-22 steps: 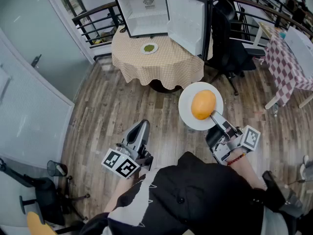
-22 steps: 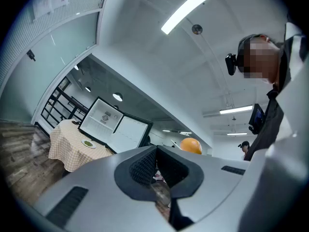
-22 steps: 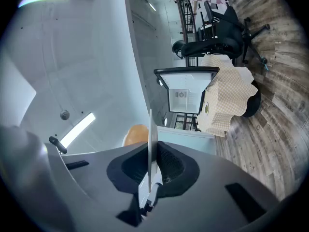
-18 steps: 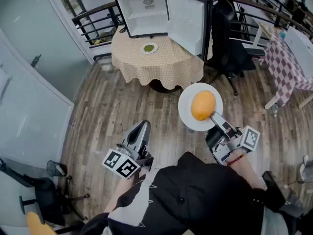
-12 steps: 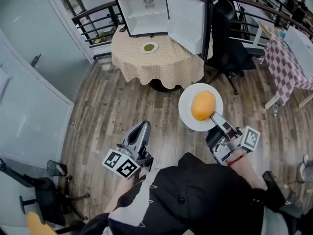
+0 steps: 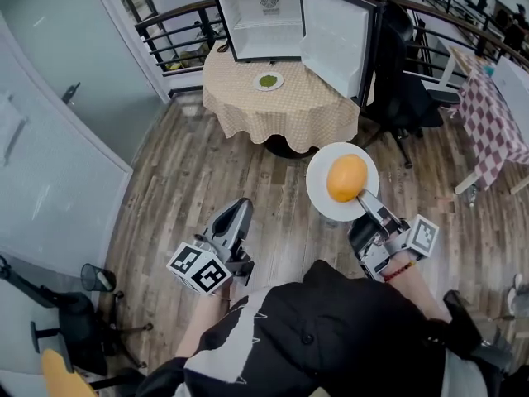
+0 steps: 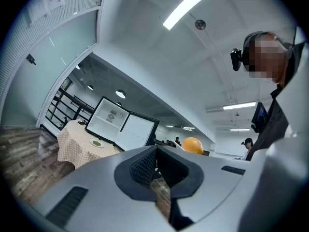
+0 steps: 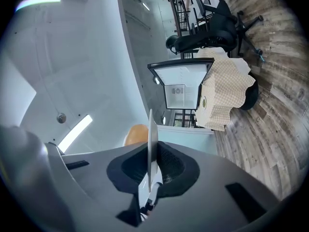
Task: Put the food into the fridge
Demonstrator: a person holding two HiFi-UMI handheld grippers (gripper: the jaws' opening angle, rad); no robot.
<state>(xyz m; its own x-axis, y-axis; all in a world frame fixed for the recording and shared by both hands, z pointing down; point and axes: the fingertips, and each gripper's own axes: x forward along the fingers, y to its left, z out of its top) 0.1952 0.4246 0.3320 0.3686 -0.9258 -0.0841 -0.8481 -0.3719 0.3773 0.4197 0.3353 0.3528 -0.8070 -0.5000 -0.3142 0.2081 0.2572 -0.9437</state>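
My right gripper is shut on the rim of a white plate, held level over the wood floor. An orange round food rests on the plate. In the right gripper view the plate shows edge-on between the jaws, the orange food behind it. My left gripper hangs lower left, jaws together with nothing in them; in its own view the jaws are closed. The small fridge stands open at the back of a round table, its door swung right.
A small plate with green food lies on the checkered tablecloth before the fridge. A black office chair stands right of the table. A second table with a red checked cloth is at the far right. A glass wall runs along the left.
The view has shifted a little: the table and fridge now sit slightly lower and to the right. The plate with the orange food stays held in the right gripper.
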